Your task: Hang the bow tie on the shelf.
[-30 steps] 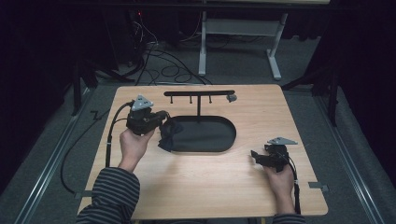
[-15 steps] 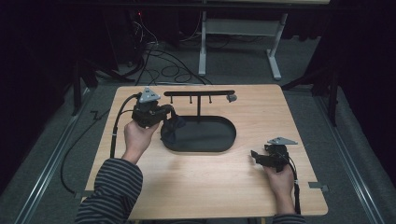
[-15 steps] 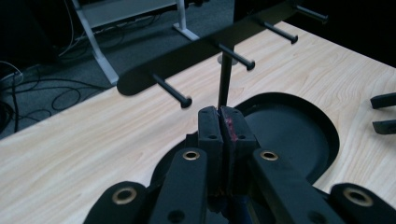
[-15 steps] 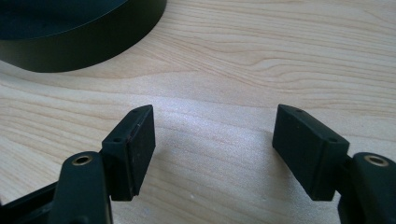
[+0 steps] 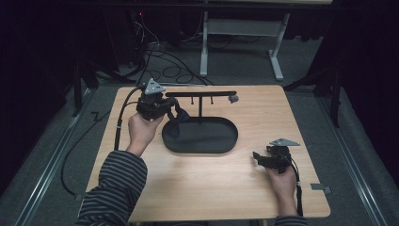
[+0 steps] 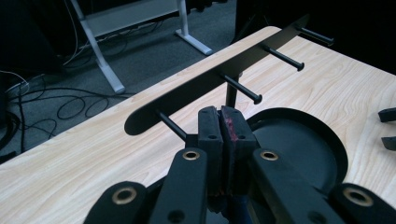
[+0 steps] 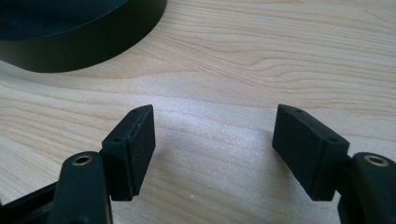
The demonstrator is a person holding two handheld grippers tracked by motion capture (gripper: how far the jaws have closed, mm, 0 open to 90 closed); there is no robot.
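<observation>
high view: rack (image 5: 202,94) above tray (image 5: 221,146).

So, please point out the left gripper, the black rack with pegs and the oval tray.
left gripper (image 5: 173,107), high view, between its shut fingertips.
black rack with pegs (image 6: 205,84), left gripper view, on the flat crossbar.
oval tray (image 5: 231,141), high view, on the right rim.

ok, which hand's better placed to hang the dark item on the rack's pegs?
Left, probably. The left gripper is shut on the dark blue item, right at the end peg of the rack. The right gripper lies open on the table, away from the rack.
</observation>
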